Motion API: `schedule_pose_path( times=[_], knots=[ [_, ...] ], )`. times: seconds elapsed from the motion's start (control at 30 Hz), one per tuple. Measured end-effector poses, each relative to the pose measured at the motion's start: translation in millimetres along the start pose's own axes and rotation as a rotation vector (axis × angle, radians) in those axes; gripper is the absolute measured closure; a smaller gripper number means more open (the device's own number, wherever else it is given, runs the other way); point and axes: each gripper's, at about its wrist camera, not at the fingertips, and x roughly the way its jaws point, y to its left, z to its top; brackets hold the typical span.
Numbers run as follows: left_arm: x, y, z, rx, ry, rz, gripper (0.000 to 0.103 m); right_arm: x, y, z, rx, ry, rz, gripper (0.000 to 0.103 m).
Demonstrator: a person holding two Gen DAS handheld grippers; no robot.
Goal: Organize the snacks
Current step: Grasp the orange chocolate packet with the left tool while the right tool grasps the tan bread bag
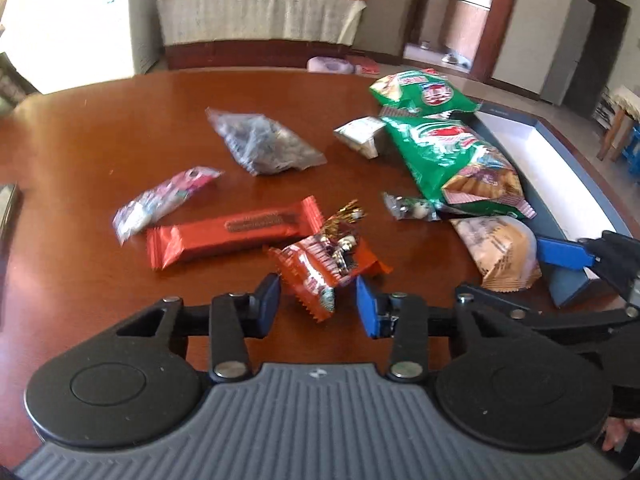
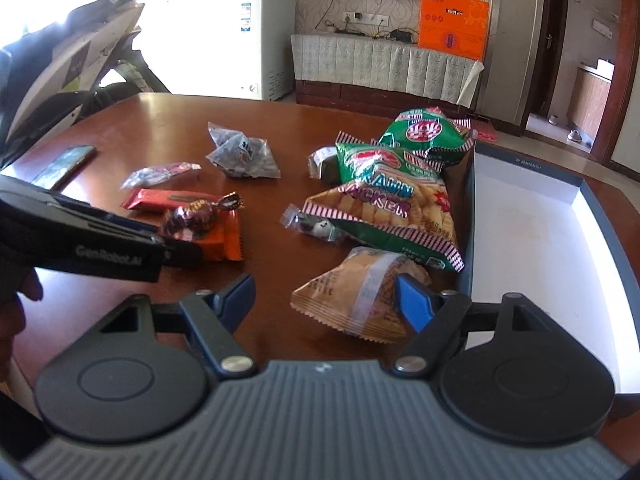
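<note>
The crinkled orange snack packet (image 1: 320,276) sat low in the centre of the left wrist view, right between the left gripper (image 1: 318,306)'s blue fingertips (image 1: 366,306), jaws spread wide on either side of it and not pinching. Whether the pads touched the wrapper, I could not tell. A gold-foil wrapped sweet (image 1: 346,226) lay on top of that packet's far end. Just behind, toward centre left, lay the long red wrapped bar (image 1: 236,232), and further up and left the pink-and-clear candy bag (image 1: 164,202). Above centre sat the clear bag of dark pieces (image 1: 264,144).

Over in the right wrist view, the tan biscuit packet with a clear band (image 2: 360,296) lay at lower centre, and the right gripper (image 2: 324,304) stood spread around it, its right blue fingertip (image 2: 414,300) lying over the packet's right end, the left one well off to the side on bare wood. No squeeze on it.

Beyond that packet, the big green cracker bag (image 2: 384,200) stretched up the middle right, a second green bag (image 2: 430,132) behind it, and a small clear sweet wrapper (image 2: 312,226) just at its left edge. A silver foil packet (image 2: 322,162) peeked out at the green bags' left. Down the right side ran the dark-walled box with a white inside (image 2: 532,248), its near wall just beside the biscuit packet. All of it rested on the glossy brown wooden table (image 2: 168,136), with a phone (image 2: 66,166) near the left edge.
</note>
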Motion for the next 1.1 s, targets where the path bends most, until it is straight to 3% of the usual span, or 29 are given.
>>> schedule_pose_path(
  times=[0.43,0.6,0.73,0.8,0.93,1.0,1.1],
  knots=[
    [20.5,-12.8,10.6,0.05,-0.037,0.014,0.054,11.1,-9.4,0.3,0.003,0.014,-0.016,0.025],
    [26.4,-13.0,15.5,0.074,-0.051,-0.005,0.048,19.8,-5.7,-0.3,-0.012,0.018,-0.019,0.024],
    [35.4,-7.4,18.6,0.066,-0.036,-0.045,0.051,25.2,-4.1,0.3,-0.044,0.016,-0.044,0.027],
    [35.2,-6.3,18.6,0.065,-0.038,-0.069,0.054,24.7,-8.6,2.3,-0.03,0.02,-0.041,0.043],
    [35.0,-7.1,17.8,0.07,-0.035,-0.112,0.062,22.7,-12.7,2.0,-0.039,0.018,-0.027,0.045],
    [35.4,-11.2,16.6,0.093,-0.038,-0.114,0.066,21.4,-13.3,1.6,-0.043,0.018,-0.023,0.053],
    [35.7,-16.5,16.0,0.109,-0.042,-0.108,0.068,19.0,-15.3,1.5,-0.035,0.023,-0.001,0.054]
  ],
)
